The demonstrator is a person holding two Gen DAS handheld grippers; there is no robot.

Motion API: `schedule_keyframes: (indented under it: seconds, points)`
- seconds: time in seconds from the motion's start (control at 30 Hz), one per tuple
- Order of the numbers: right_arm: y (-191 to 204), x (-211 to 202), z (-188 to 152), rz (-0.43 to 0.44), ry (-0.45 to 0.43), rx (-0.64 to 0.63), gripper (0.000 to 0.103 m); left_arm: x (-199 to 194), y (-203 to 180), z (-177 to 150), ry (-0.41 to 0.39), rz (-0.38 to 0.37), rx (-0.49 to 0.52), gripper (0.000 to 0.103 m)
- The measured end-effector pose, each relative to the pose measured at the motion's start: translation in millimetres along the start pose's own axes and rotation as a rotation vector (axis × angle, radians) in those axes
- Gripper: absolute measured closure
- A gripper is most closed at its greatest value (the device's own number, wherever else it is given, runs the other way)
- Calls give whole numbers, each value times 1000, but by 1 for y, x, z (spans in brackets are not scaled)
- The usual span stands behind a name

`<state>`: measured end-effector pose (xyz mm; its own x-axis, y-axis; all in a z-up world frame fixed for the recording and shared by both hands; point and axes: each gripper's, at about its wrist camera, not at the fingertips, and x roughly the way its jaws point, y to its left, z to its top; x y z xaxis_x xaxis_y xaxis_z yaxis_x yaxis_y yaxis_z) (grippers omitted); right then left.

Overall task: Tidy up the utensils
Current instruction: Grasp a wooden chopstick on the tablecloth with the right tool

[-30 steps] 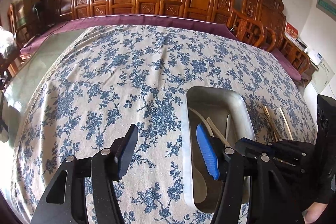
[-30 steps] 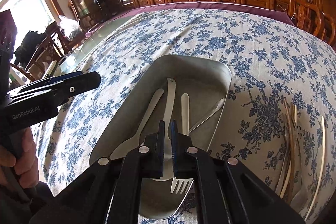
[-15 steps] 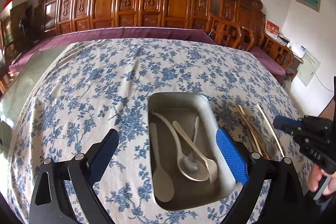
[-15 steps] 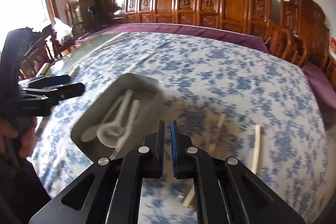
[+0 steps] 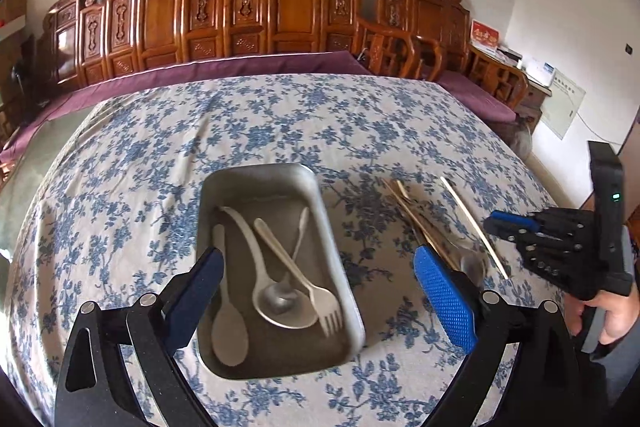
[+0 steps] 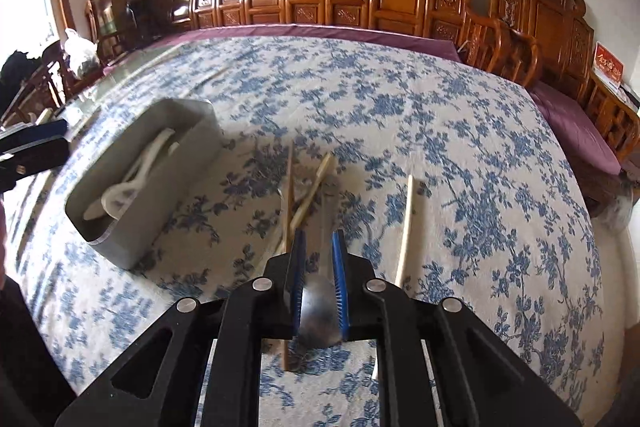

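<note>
The right gripper (image 6: 318, 267) had swung away from the metal tray (image 6: 176, 183) within the last second and now sat low over the loose pile on the cloth, its jaws parted by a narrow gap with the bowl of a metal spoon (image 6: 318, 311) lying between the blue pads. Whether the pads actually pressed on the spoon could not be told from the wrist view; the gap looked about as wide as the bowl. A second ago those jaws were nearly closed over the tray, so a drop-off there seemed finished and this looked like the start of the next pick.

The left gripper (image 5: 320, 291) (wide open, holding nothing) had pulled back and now hung over the tray (image 5: 336, 251), which lay on the blue floral tablecloth (image 5: 280, 123). Inside the tray were pale plastic spoons (image 5: 230, 323), a fork (image 5: 320, 299) and a metal ladle-like spoon (image 5: 280, 303), loosely crossed.

Several chopsticks (image 6: 404, 223) lay unsorted just right of the tray, some crossing under the metal spoon, one apart. Judged from this, the task was partway done, and the crossed sticks could be dragged along if the spoon were lifted carelessly.
</note>
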<state>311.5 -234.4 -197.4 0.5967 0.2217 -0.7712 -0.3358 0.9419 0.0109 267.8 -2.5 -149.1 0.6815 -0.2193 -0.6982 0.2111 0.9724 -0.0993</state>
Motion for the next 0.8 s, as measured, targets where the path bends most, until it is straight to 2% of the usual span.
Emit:
schedule_keyframes:
  seconds: [0.17,0.27,0.43,0.53,0.73,0.8]
  points:
    - [-16,17,-13,-23,35,32,88,-3,-13,-4,-15,-31,-10,11]
    - [-25,26,-18,-62,50,20,88,-2,-20,-6,-10,-29,-10,11]
    - [-43,35,-24,-66,80,47,88,4,-38,-11,7,-25,5,11]
    - [-53,42,-28,-37,116,75,78,9,-50,-14,20,-21,19,11]
    - [-58,47,-29,-11,140,70,78,13,-73,-28,42,-14,35,11]
    - [-62,49,-27,-1,147,86,82,16,-80,-35,59,-9,31,11]
